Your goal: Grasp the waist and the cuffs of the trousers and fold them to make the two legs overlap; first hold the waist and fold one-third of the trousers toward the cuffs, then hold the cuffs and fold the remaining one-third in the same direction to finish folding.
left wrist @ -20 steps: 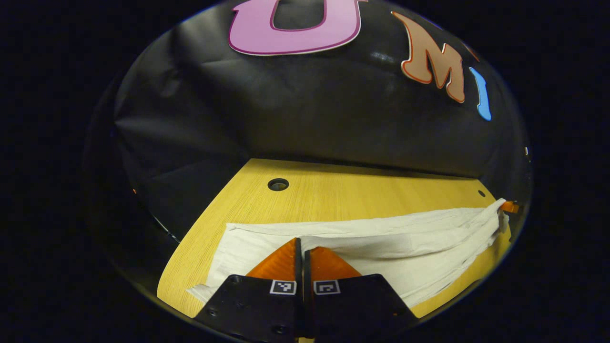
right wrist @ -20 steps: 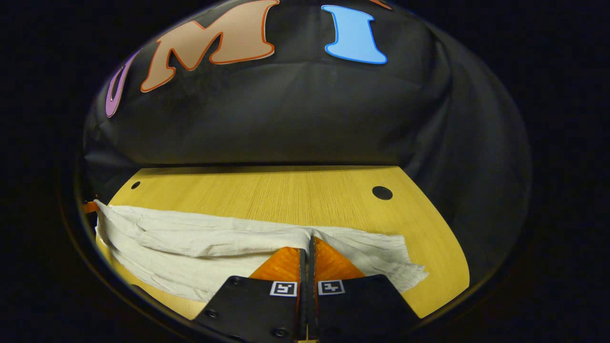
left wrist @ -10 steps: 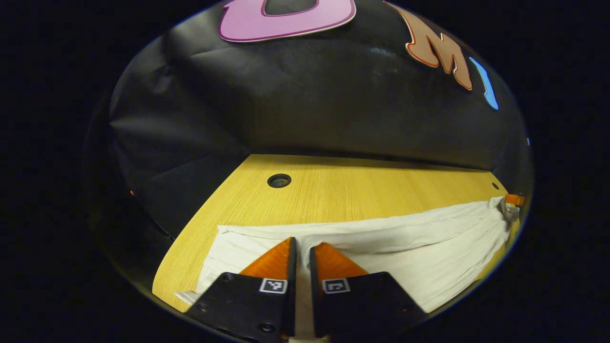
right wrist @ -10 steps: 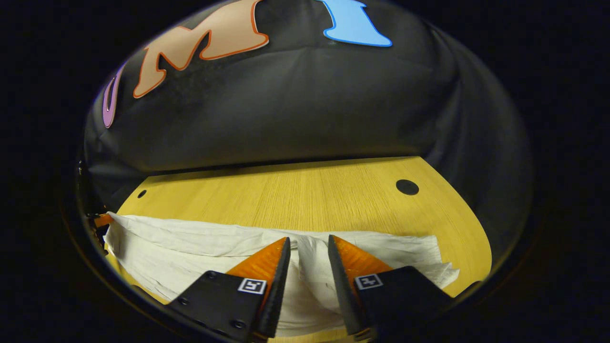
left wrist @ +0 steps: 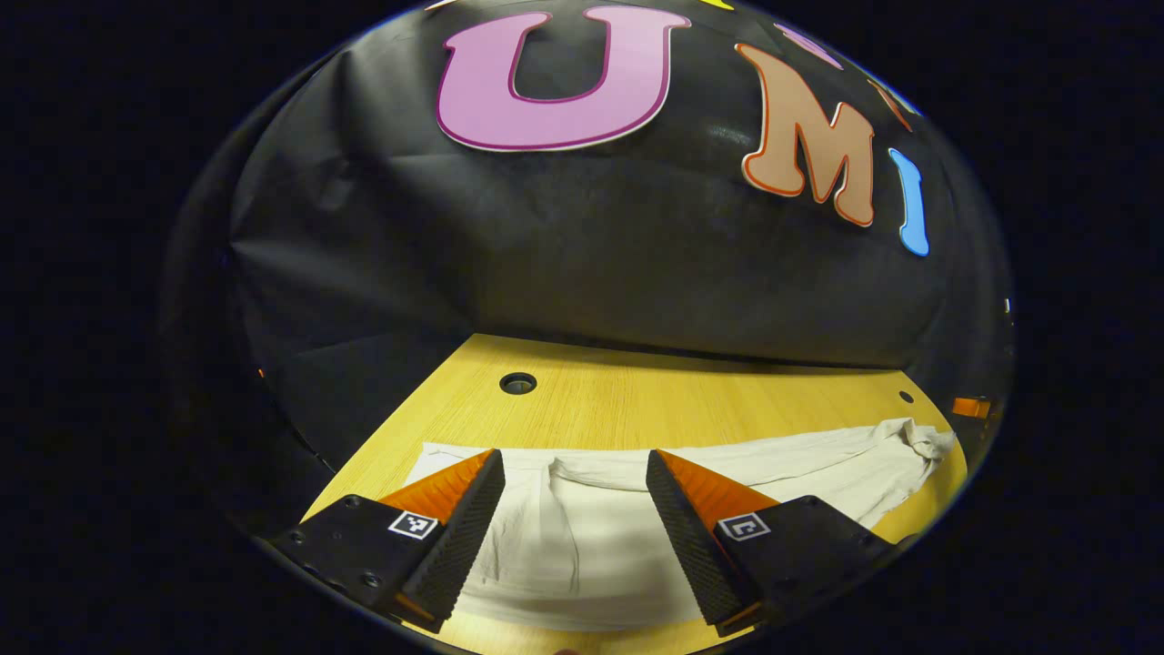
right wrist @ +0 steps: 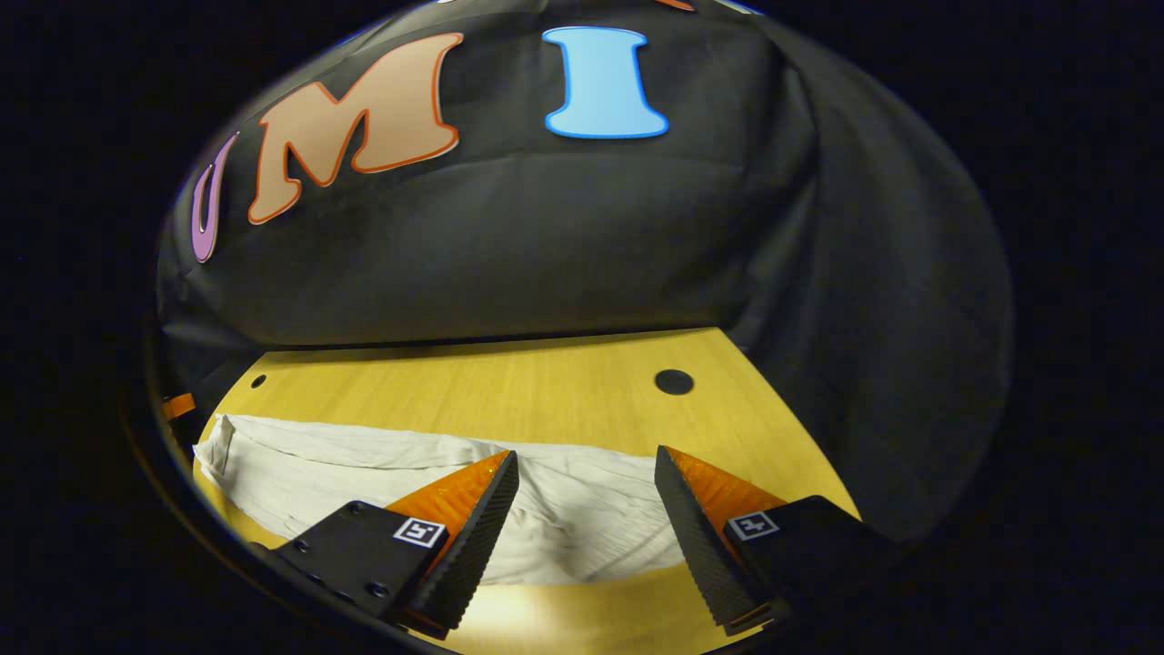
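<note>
The white trousers (left wrist: pixel 727 478) lie in a long flat strip across the wooden table (left wrist: pixel 655 400). In the left gripper view my left gripper (left wrist: pixel 573 464) stands open just above one end of them, cloth showing between its fingers but not pinched. In the right gripper view the trousers (right wrist: pixel 346 464) stretch away to the left, and my right gripper (right wrist: pixel 587 464) is open over their other end, its fingers apart from the fabric. Part of the other gripper (left wrist: pixel 971 407) peeks in at the far right edge of the left gripper view.
The table has a round cable hole (left wrist: pixel 517 383) near its back left and another (right wrist: pixel 674 382) near its back right. The black cloth wall rises right behind the table's far edge. Bare wood lies between the trousers and the wall.
Both grippers were shut on the trousers' edge a second ago; they have opened wide and let go. The cloth has dropped flat on the table, and both grippers have drawn back slightly.
</note>
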A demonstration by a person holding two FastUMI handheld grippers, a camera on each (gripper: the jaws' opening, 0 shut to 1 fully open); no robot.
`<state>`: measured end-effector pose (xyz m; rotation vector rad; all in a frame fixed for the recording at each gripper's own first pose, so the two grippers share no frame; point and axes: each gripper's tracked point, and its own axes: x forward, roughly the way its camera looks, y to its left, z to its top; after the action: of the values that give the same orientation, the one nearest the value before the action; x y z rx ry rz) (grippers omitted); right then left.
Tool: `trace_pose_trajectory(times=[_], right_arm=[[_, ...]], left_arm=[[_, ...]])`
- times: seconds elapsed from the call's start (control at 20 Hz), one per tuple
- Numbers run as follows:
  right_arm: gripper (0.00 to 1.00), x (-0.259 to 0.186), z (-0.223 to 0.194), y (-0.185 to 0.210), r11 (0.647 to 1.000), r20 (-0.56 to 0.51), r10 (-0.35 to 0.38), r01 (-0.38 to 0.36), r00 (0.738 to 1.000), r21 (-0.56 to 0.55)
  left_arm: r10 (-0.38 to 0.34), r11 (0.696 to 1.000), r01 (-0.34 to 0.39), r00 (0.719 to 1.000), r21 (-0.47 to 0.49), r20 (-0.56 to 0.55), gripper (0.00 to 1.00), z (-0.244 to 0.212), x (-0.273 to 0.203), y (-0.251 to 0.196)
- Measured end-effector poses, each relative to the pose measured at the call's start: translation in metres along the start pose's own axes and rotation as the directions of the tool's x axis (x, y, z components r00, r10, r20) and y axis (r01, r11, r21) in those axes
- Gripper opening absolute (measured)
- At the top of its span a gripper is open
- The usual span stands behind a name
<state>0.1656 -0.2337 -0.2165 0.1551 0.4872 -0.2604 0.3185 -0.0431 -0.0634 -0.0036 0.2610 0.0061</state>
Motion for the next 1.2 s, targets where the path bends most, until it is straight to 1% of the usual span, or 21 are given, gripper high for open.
trace_pose_trajectory(times=[0.05, 0.1, 0.15, 0.2, 0.25, 0.3, 0.35, 0.4, 0.45, 0.5, 0.55, 0.6, 0.65, 0.75, 0.8, 0.9, 1.0, 1.05, 1.1, 1.15, 1.2], right_arm=[[0.94, -0.006, -0.005, -0.017, 1.0, -0.01, -0.024, 0.024, 1.0, 0.013], [0.96, -0.012, -0.01, -0.034, 0.998, -0.021, -0.048, 0.049, 0.999, 0.037], [0.97, -0.017, -0.017, -0.045, 0.996, -0.031, -0.063, 0.065, 0.997, 0.064], [0.94, -0.021, -0.024, -0.057, 0.992, -0.044, -0.076, 0.08, 0.996, 0.097], [0.97, -0.022, -0.034, -0.065, 0.988, -0.061, -0.076, 0.083, 0.995, 0.133], [0.94, -0.023, -0.044, -0.068, 0.983, -0.079, -0.064, 0.077, 0.995, 0.169], [0.97, -0.025, -0.053, -0.07, 0.978, -0.094, -0.056, 0.074, 0.994, 0.197], [0.97, -0.024, -0.06, -0.072, 0.973, -0.105, -0.047, 0.07, 0.993, 0.218], [0.93, -0.022, -0.068, -0.072, 0.97, -0.118, -0.039, 0.066, 0.992, 0.235], [0.97, -0.019, -0.075, -0.071, 0.966, -0.13, -0.027, 0.059, 0.991, 0.253], [0.93, -0.015, -0.081, -0.068, 0.961, -0.143, -0.014, 0.053, 0.99, 0.272], [0.93, -0.01, -0.086, -0.065, 0.955, -0.155, -0.001, 0.047, 0.988, 0.292], [0.88, -0.003, -0.093, -0.064, 0.949, -0.169, 0.008, 0.046, 0.986, 0.312], [0.87, 0.008, -0.102, -0.064, 0.938, -0.189, 0.01, 0.056, 0.982, 0.342], [0.94, 0.013, -0.104, -0.066, 0.932, -0.196, 0.008, 0.063, 0.981, 0.357], [0.94, 0.019, -0.106, -0.066, 0.919, -0.198, 0.015, 0.064, 0.98, 0.388], [0.92, 0.025, -0.107, -0.065, 0.905, -0.195, 0.03, 0.057, 0.98, 0.422], [0.84, 0.025, -0.108, -0.064, 0.895, -0.194, 0.044, 0.047, 0.98, 0.444], [0.92, 0.024, -0.106, -0.064, 0.877, -0.181, 0.057, 0.038, 0.982, 0.479], [0.8, 0.024, -0.102, -0.066, 0.858, -0.172, 0.063, 0.035, 0.983, 0.512], [0.87, 0.025, -0.098, -0.071, 0.846, -0.162, 0.057, 0.038, 0.985, 0.532]], left_arm=[[-0.004, 1.0, 0.004, 1.0, -0.013, 0.008, 0.95, 0.003, -0.009, -0.005], [-0.005, 1.0, 0.006, 1.0, -0.021, 0.016, 0.95, 0.003, -0.02, -0.01], [-0.001, 1.0, 0.001, 1.0, -0.023, 0.02, 0.95, 0.004, -0.027, -0.012], [0.005, 1.0, -0.004, 1.0, -0.023, 0.022, 0.95, 0.003, -0.032, -0.014], [0.009, 1.0, -0.009, 1.0, -0.025, 0.025, 0.95, 0.003, -0.037, -0.016], [0.011, 0.999, -0.01, 1.0, -0.033, 0.024, 0.95, 0.001, -0.041, -0.02], [0.015, 0.999, -0.015, 1.0, -0.039, 0.022, 0.95, -0.002, -0.046, -0.023], [0.023, 0.999, -0.022, 1.0, -0.044, 0.018, 0.95, -0.006, -0.049, -0.024], [0.031, 0.998, -0.031, 0.999, -0.051, 0.011, 0.95, -0.01, -0.052, -0.026], [0.037, 0.998, -0.036, 0.999, -0.058, 0.004, 0.95, -0.014, -0.054, -0.028], [0.041, 0.997, -0.041, 0.999, -0.062, -0.001, 0.95, -0.018, -0.058, -0.031], [0.045, 0.997, -0.045, 0.999, -0.064, -0.001, 0.95, -0.02, -0.061, -0.033], [0.05, 0.997, -0.05, 0.999, -0.065, -0.004, 0.95, -0.023, -0.062, -0.035], [0.055, 0.996, -0.056, 0.998, -0.066, -0.013, 0.95, -0.029, -0.068, -0.039], [0.059, 0.996, -0.06, 0.998, -0.063, -0.018, 0.96, -0.03, -0.07, -0.04], [0.065, 0.996, -0.066, 0.998, -0.056, -0.025, 0.96, -0.034, -0.074, -0.042], [0.065, 0.996, -0.067, 0.997, -0.054, -0.029, 0.95, -0.036, -0.077, -0.047], [0.065, 0.996, -0.067, 0.997, -0.057, -0.03, 0.95, -0.037, -0.077, -0.049], [0.065, 0.996, -0.067, 0.997, -0.059, -0.032, 0.95, -0.038, -0.079, -0.051], [0.064, 0.996, -0.066, 0.997, -0.06, -0.031, 0.96, -0.038, -0.079, -0.054], [0.063, 0.996, -0.064, 0.998, -0.06, -0.031, 0.95, -0.04, -0.081, -0.056]])
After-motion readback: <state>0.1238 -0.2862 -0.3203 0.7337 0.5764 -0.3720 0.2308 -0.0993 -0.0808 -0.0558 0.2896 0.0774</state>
